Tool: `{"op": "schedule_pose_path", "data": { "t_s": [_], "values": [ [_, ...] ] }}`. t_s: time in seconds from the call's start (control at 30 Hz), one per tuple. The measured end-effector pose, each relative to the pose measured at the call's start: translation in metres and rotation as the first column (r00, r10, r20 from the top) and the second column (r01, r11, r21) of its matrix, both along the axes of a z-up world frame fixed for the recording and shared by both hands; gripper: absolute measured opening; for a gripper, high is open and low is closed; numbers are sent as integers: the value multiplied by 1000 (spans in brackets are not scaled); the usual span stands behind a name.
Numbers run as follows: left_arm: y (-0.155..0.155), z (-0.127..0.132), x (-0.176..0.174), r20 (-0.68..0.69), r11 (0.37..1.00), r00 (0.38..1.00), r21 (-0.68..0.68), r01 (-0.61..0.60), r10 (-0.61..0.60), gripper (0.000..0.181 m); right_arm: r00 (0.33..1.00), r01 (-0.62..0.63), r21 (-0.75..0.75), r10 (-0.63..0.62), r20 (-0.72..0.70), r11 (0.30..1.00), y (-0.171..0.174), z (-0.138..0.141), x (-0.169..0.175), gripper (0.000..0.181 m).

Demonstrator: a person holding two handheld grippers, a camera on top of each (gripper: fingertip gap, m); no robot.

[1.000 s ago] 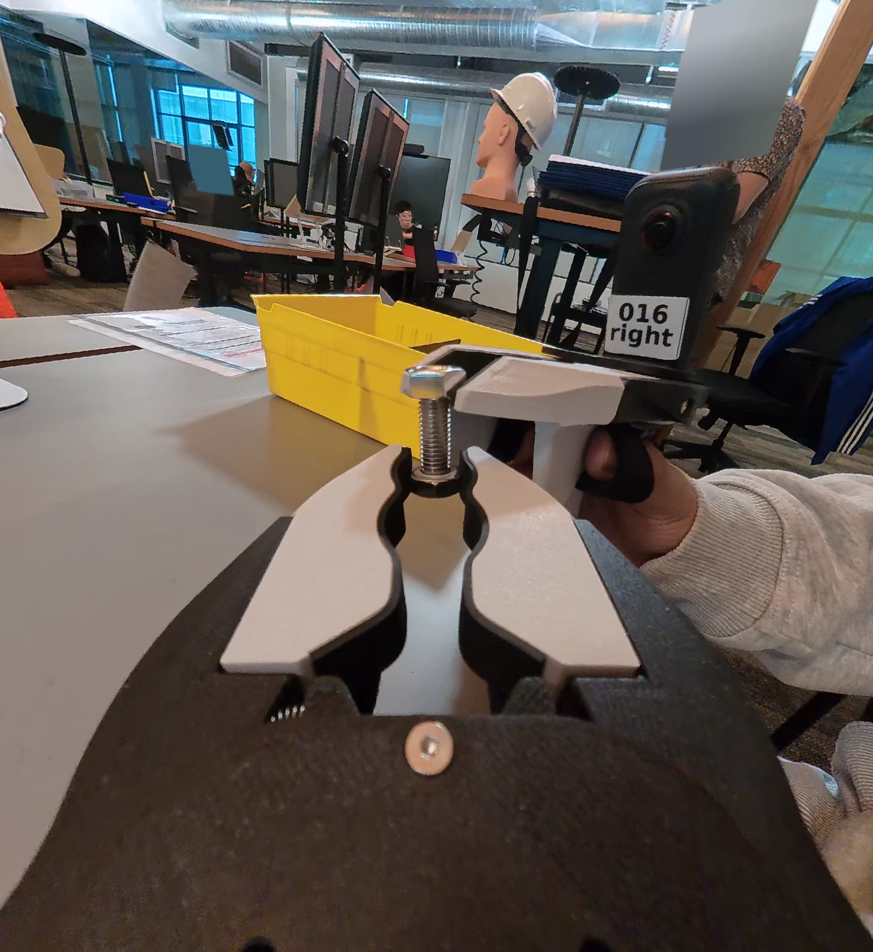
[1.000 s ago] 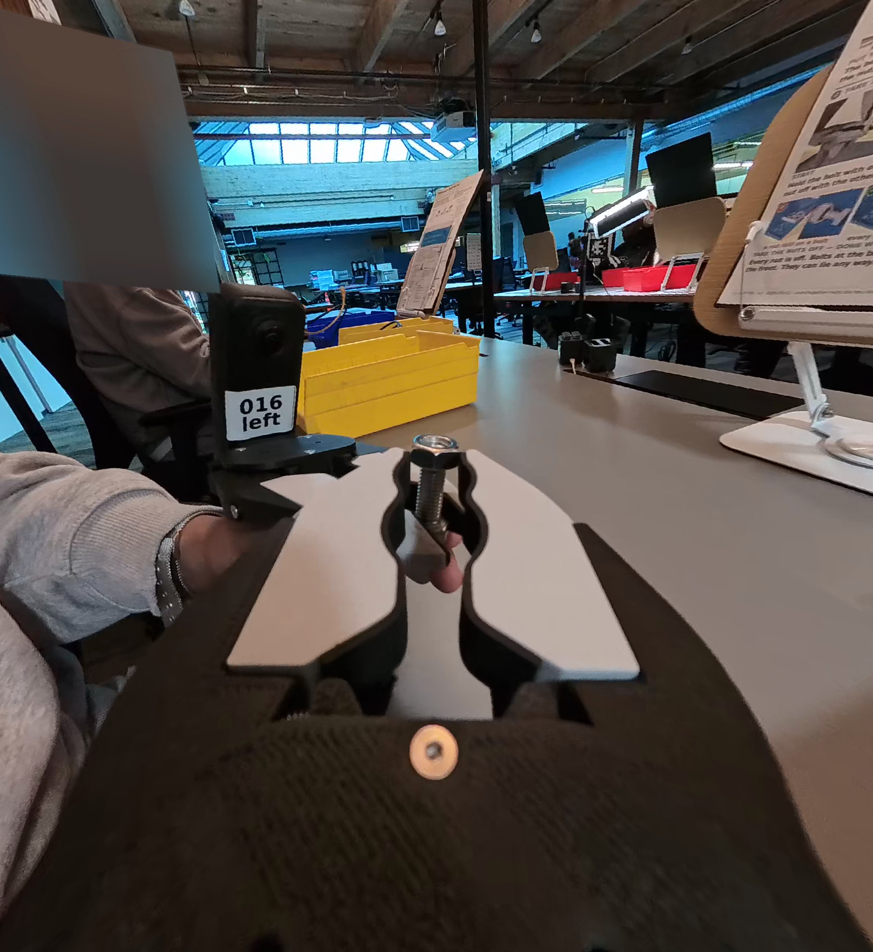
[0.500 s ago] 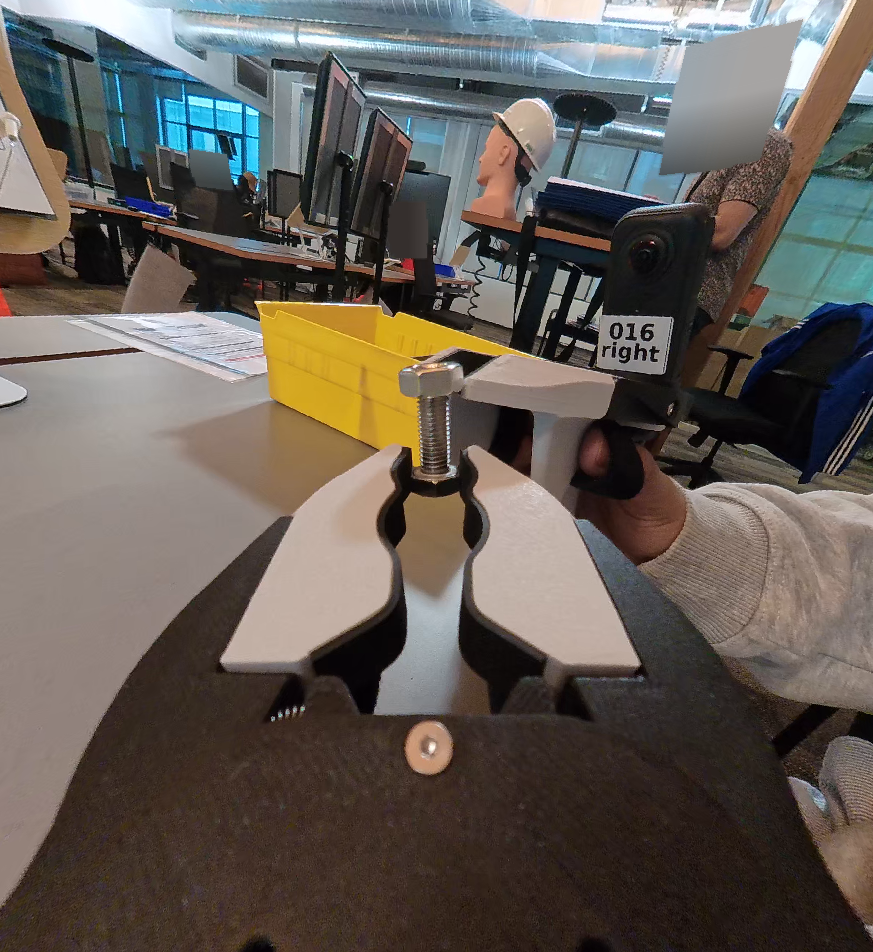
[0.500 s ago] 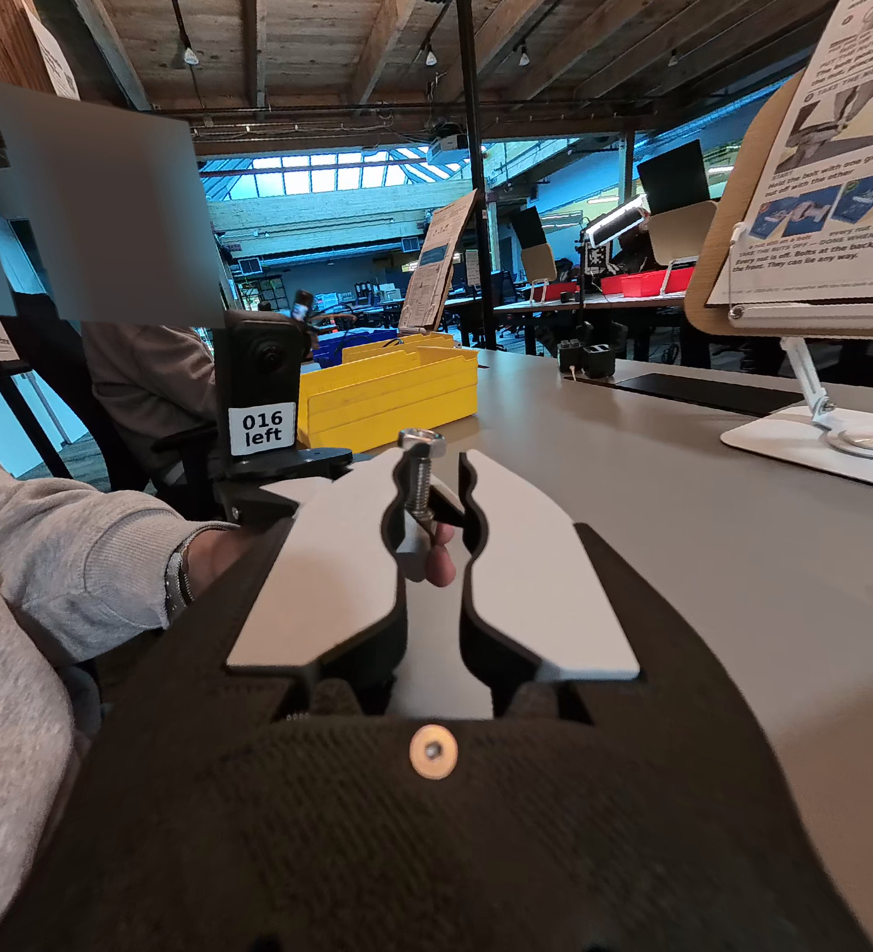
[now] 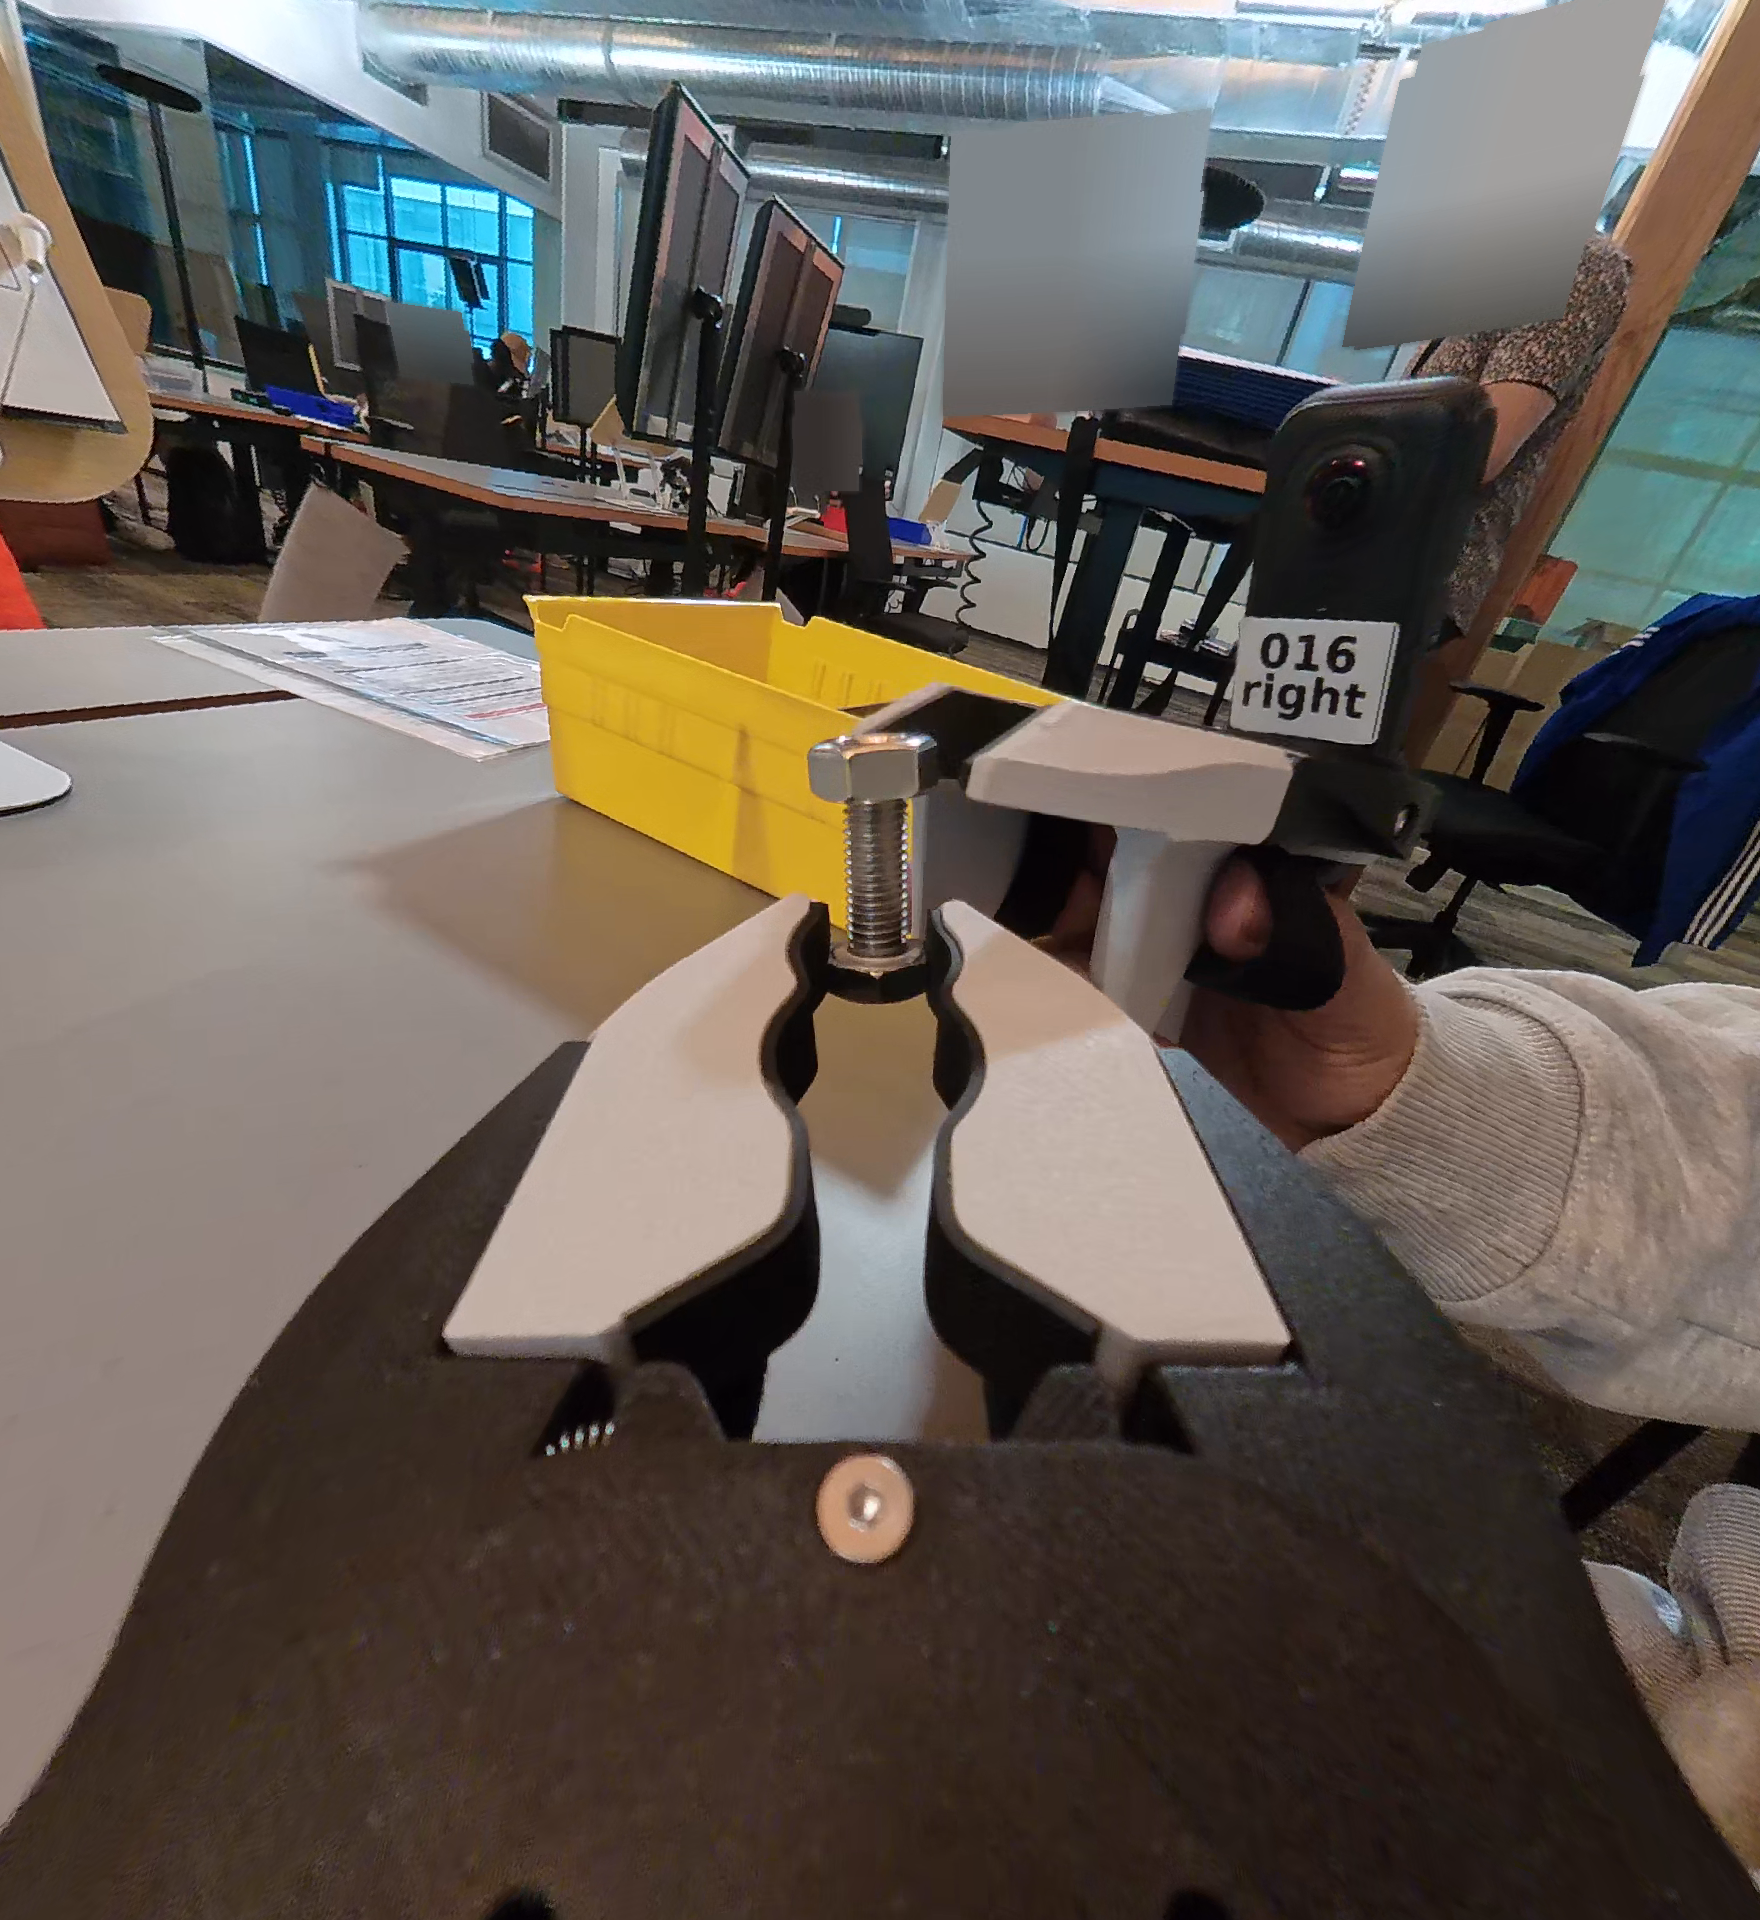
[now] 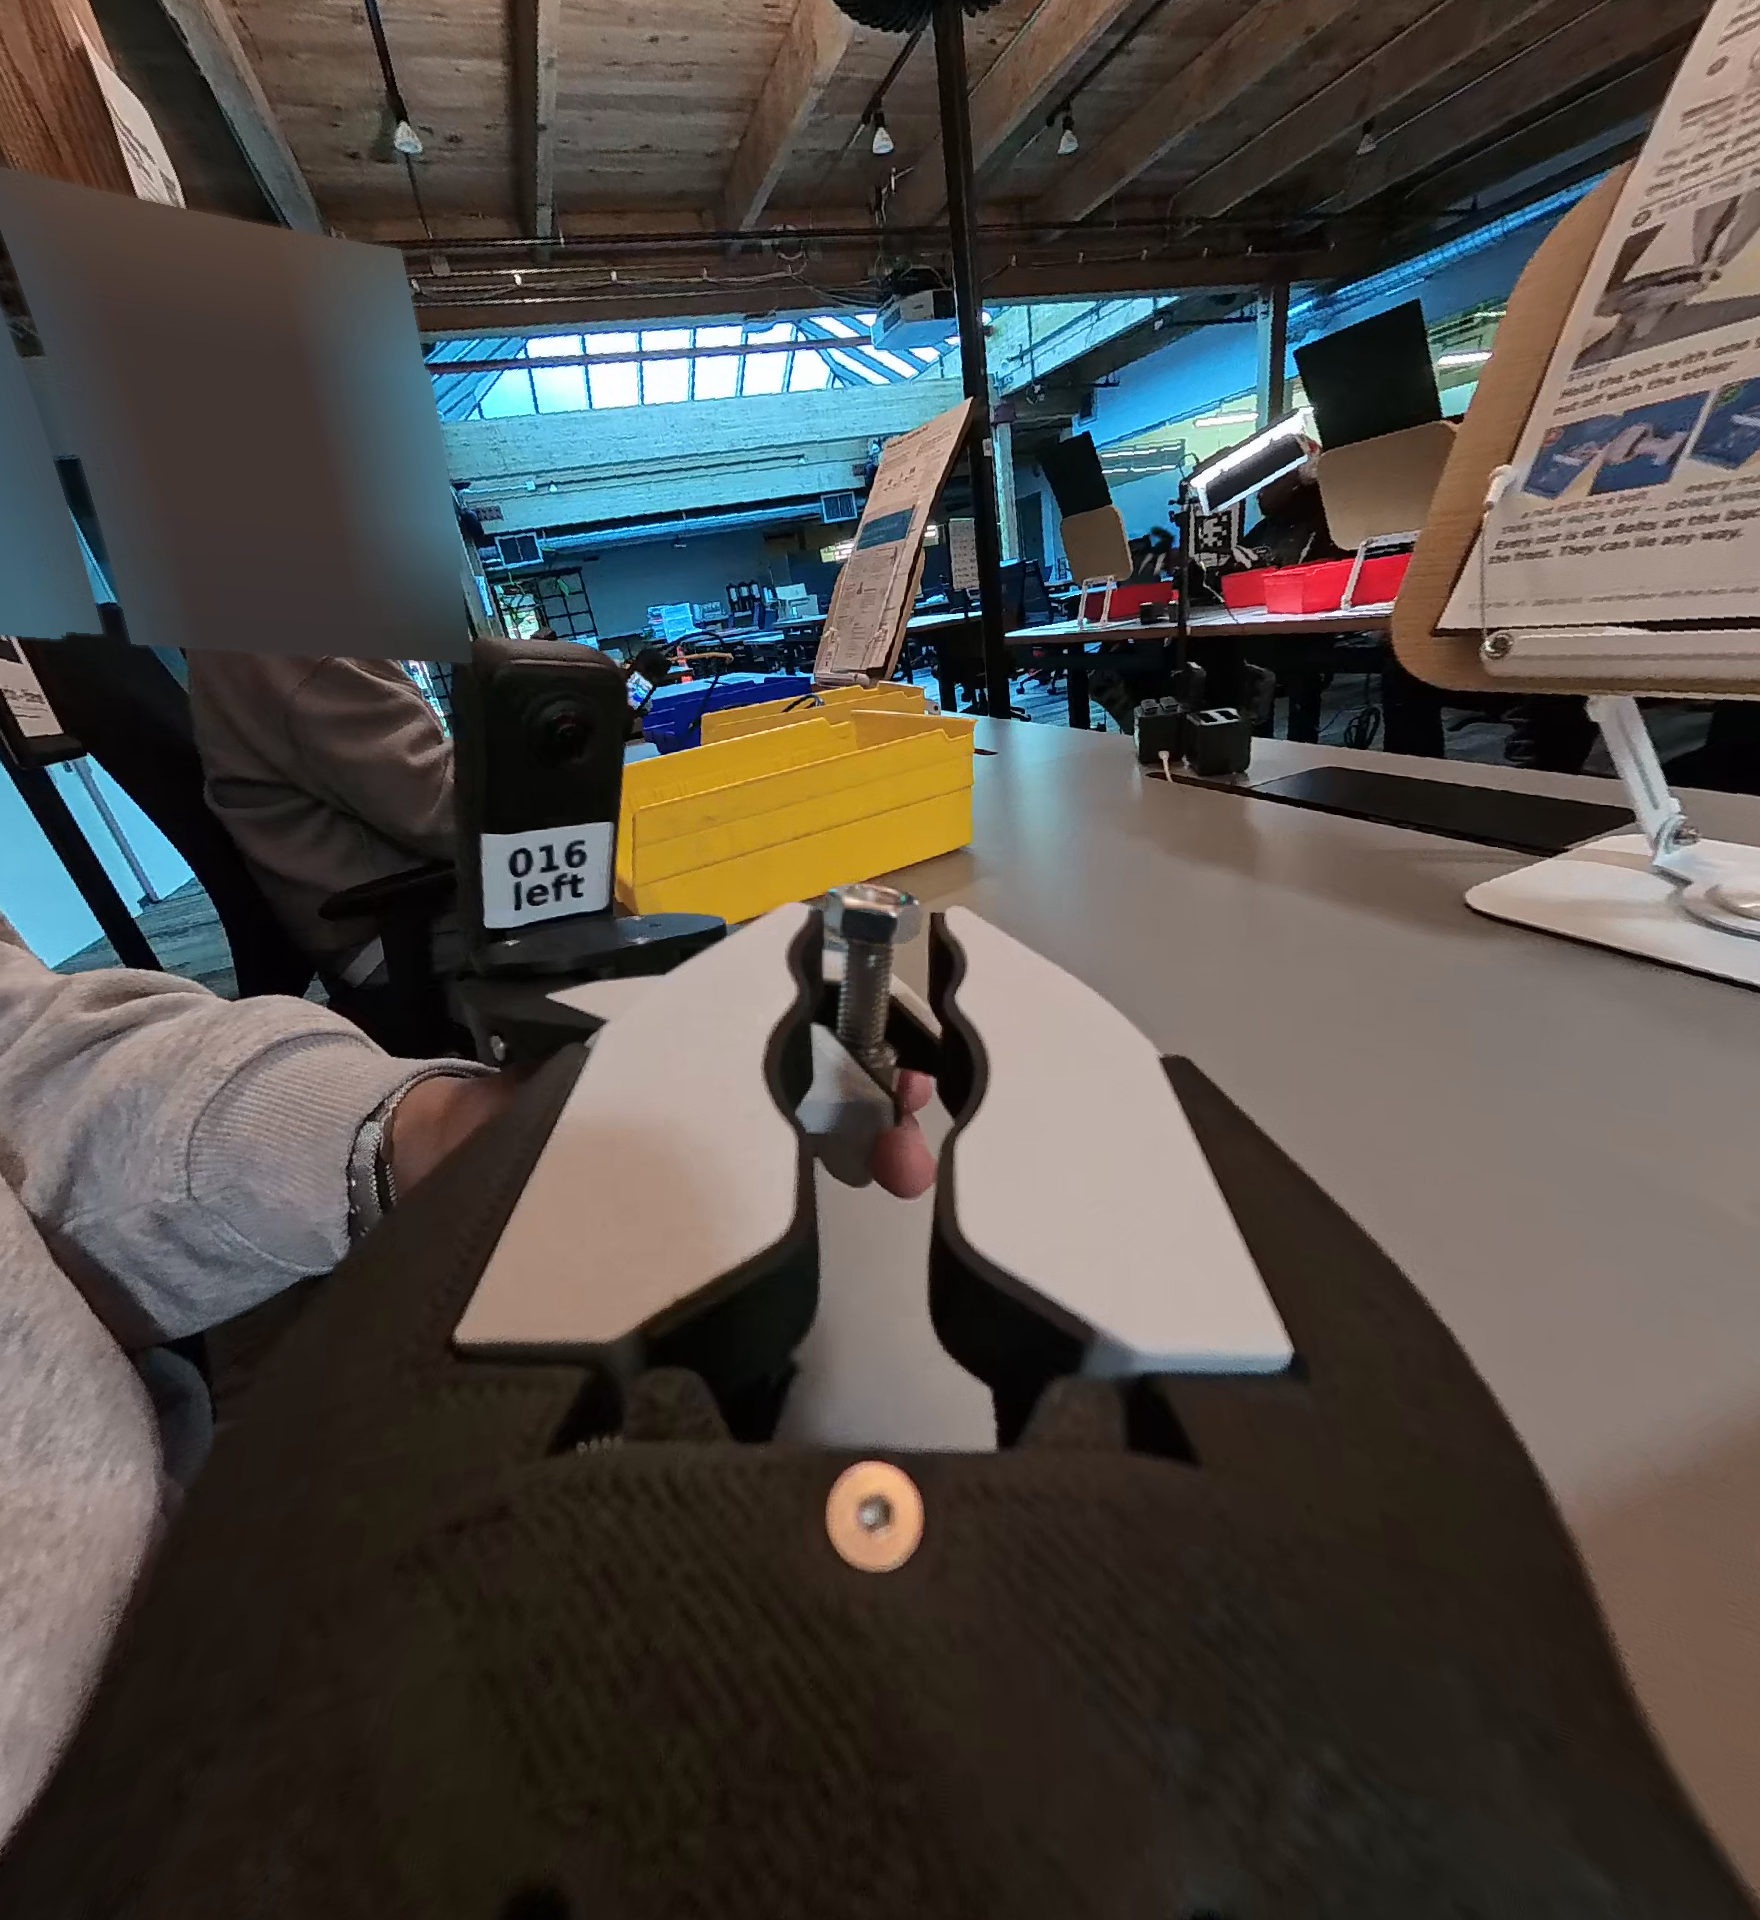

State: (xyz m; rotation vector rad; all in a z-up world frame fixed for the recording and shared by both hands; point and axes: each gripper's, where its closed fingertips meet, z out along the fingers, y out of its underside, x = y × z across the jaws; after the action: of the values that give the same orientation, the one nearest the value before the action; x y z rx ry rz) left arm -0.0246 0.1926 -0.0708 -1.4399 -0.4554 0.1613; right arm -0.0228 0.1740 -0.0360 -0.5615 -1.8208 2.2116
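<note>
Bolt (image 5: 874,831) higher than before, right gripper (image 6: 871,940) seemingly closed again

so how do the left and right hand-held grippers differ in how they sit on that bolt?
Height: the left hand-held gripper takes the bolt at its lower threaded end; the right hand-held gripper sits higher, at the hex head.
Grip: the left one is shut on the bolt; the right one's fingers flank the head, but contact cannot be told.
Shared: white fingers with black inner pads, both held above the grey table, meeting at the same bolt.
</note>
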Motion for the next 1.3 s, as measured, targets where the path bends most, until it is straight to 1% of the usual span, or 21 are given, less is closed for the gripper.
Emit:
{"op": "schedule_pose_path", "data": {
  "t_s": [0.2,0.37,0.5,0.6,0.7,1.13,1.3],
  "values": [
    [2,-2,1,-4,1000,1000,-16,0,0,17,1000,17,42,-16,-14,999,-5,-4,1,18],
    [2,-3,0,-3,1000,1000,-21,-1,1,17,1000,16,44,-16,-4,999,-4,-5,-1,17],
    [4,-4,3,-31,999,1000,-49,2,-3,18,1000,-5,48,5,4,999,-7,-7,1,21],
    [5,-5,4,-35,999,999,-52,4,-6,18,1000,6,60,-6,-1,998,-7,-8,0,17],
    [5,-5,4,-27,999,1000,-49,13,-15,18,1000,1,55,-1,6,999,-7,-7,0,17],
    [8,3,15,29,992,992,38,123,-124,17,992,-111,-40,114,59,993,-6,-1,7,17],
    [8,3,15,22,992,992,37,119,-120,17,988,-135,-56,139,65,989,-5,0,9,17]
  ]
}}
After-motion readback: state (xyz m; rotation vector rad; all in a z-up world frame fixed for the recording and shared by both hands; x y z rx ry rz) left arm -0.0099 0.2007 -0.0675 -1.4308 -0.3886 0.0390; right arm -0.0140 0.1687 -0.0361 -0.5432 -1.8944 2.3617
